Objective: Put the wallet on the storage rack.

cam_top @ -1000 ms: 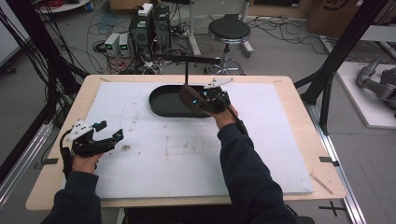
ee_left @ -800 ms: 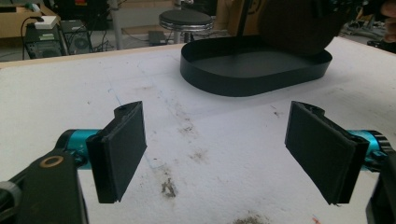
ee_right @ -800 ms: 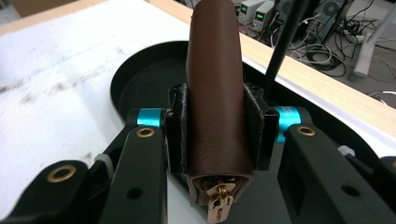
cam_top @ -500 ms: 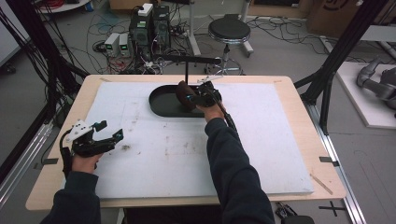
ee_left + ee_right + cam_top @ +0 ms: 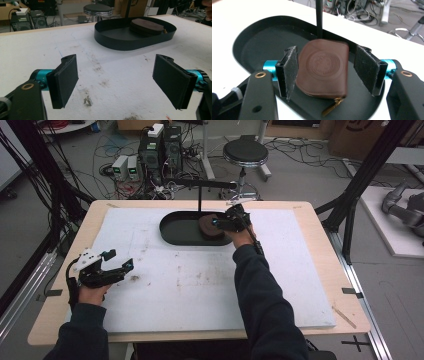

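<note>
Hovering over the near-right end of the black oval tray [image 5: 172, 227], the right gripper [image 5: 325, 67] has its jaws spread, having just been opening, with the brown leather pouch [image 5: 324, 71] lying between them on the tray floor. The left pad [image 5: 290, 72] stands at the pouch's edge, whether touching or just beside it I cannot tell; the right pad [image 5: 365, 68] stands clear of it, so nothing is clamped. The pouch's brass zip pull [image 5: 332, 106] points toward the camera. A thin black post [image 5: 319, 17] rises just behind the pouch at the tray's far wall.

Compared with a second ago, the right hand has shifted across the tray and the pouch, then gripped, is now let go and lies flat.

The left gripper [image 5: 117, 80] rests near the table's left front corner with its jaws wide apart and nothing between them, above the stained white mat [image 5: 200, 285]. In its view the tray [image 5: 120, 42] and pouch [image 5: 146, 25] sit well ahead. A round stool [image 5: 245, 152] and tangled cables lie beyond the table.
</note>
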